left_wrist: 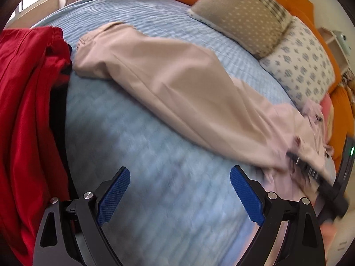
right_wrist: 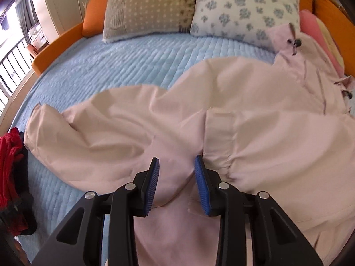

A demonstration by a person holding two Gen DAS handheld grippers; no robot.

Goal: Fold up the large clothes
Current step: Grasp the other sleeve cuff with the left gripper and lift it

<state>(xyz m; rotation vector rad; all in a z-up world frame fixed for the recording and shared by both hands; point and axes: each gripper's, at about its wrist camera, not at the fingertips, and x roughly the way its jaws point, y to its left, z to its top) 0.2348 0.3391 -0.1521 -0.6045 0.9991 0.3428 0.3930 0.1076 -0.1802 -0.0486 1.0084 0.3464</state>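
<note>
A large pale pink jacket (right_wrist: 255, 119) lies spread on the blue quilted bed (right_wrist: 124, 62), one sleeve (right_wrist: 73, 141) stretched to the left. My right gripper (right_wrist: 176, 166) is open just above the jacket's body, near a sleeve seam, with cloth under and between its fingers but not pinched. My left gripper (left_wrist: 179, 175) is wide open and empty over bare quilt (left_wrist: 155, 155), in front of the stretched sleeve (left_wrist: 177, 88). The right gripper's black body (left_wrist: 319, 177) shows at the right edge of the left wrist view, by the jacket's bunched part.
A red garment (left_wrist: 24, 102) with dark cloth lies at the bed's left edge; it also shows in the right wrist view (right_wrist: 11, 166). Two pillows (right_wrist: 150, 6) (right_wrist: 244, 8) lean against the orange headboard (right_wrist: 93, 24). A pink blanket (right_wrist: 315, 26) lies at right.
</note>
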